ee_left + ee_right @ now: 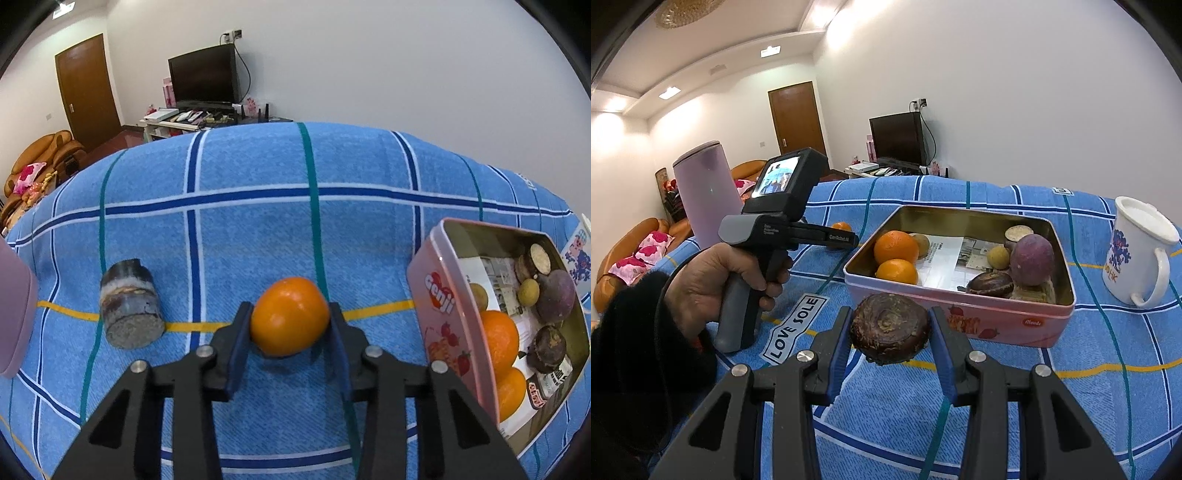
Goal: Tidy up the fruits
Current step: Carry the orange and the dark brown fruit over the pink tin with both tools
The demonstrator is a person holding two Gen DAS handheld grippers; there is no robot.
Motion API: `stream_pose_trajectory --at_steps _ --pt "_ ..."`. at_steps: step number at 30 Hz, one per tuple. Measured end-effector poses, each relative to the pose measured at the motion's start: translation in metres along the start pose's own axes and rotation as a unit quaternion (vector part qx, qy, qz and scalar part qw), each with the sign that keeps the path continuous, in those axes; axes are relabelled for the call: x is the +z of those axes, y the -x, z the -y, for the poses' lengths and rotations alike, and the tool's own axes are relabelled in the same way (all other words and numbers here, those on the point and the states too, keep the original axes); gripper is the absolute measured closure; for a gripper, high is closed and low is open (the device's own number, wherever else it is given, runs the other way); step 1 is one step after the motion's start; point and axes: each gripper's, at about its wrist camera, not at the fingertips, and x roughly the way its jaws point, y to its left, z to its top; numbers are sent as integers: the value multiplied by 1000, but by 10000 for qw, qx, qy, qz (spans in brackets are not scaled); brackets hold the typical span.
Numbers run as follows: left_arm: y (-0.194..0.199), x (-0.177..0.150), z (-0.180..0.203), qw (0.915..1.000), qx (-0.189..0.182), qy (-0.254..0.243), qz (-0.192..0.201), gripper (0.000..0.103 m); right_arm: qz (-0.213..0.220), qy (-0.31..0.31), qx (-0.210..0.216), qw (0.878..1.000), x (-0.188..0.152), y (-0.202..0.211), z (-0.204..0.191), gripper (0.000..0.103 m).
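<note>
1. Between the blue pads of the left tongs (290, 321) sits an orange (290, 316), pinched from both sides and resting low over the blue checked cloth (258, 229) of the surface; the jaws are narrowed to the fruit's width.
2. The right tongs (890, 330) are likewise drawn in on a dark brown, rough-skinned round fruit (889, 328), held just in front of the pink tin (960, 310).
3. The orange is smooth, glossy and evenly coloured. The brown fruit shows a ringed, flaky top.
4. Right of the left tongs, the pink tin already holds two oranges (896, 246), a purple round fruit (1031, 259), small yellowish ones and more dark brown ones on printed paper.
5. Left of the left tongs lies a grimy jar (131, 303) on its side; I cannot make out its contents.
6. A hand (713, 284) in a dark sleeve grips the left tool's handle. A white mug (1137, 251) stands right of the tin, and a mauve cylinder (707, 195) is partly hidden behind that tool.
</note>
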Motion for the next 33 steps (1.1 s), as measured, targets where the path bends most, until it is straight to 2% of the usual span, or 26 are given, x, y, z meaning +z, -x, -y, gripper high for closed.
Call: stream_pose_trajectory --at_steps 8,16,25,33 --pt "3 -1 -11 9997 -186 159 40 62 -9 -58 -53 10000 1 -2 5 60" --pt "8 -7 -32 9965 -477 667 165 62 44 -88 -131 9999 1 0 7 60" --pt "43 -29 -21 9948 -491 512 728 62 153 -25 -293 9995 2 4 6 60" --pt "60 -45 -14 9944 -471 516 793 62 239 29 -482 9985 2 6 7 60"
